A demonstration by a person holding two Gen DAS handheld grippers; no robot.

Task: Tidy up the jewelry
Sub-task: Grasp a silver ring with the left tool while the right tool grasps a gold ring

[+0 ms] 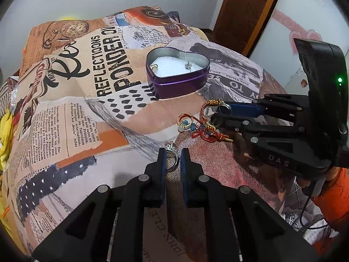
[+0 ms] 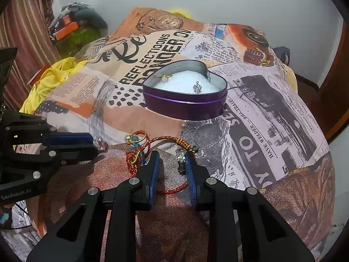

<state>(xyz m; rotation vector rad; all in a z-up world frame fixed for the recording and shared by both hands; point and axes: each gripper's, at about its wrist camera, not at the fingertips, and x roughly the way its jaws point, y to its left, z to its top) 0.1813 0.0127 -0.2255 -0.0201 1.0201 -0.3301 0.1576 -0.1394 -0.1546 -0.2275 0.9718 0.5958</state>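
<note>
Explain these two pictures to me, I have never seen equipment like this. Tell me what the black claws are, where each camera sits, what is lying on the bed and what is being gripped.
The black claws are hand-held grippers, one in each of a person's hands. Each carries a camera that looks along its own fingers, so each picture is one gripper's view.

In the left view, the left gripper is closed on a silver ring. In the right view, the right gripper has a small silver piece against one pad; a firm pinch is unclear.

On the printed bedspread lie a red braided bracelet, a gold ring, and an open purple heart-shaped tin, already holding two small pieces.
</note>
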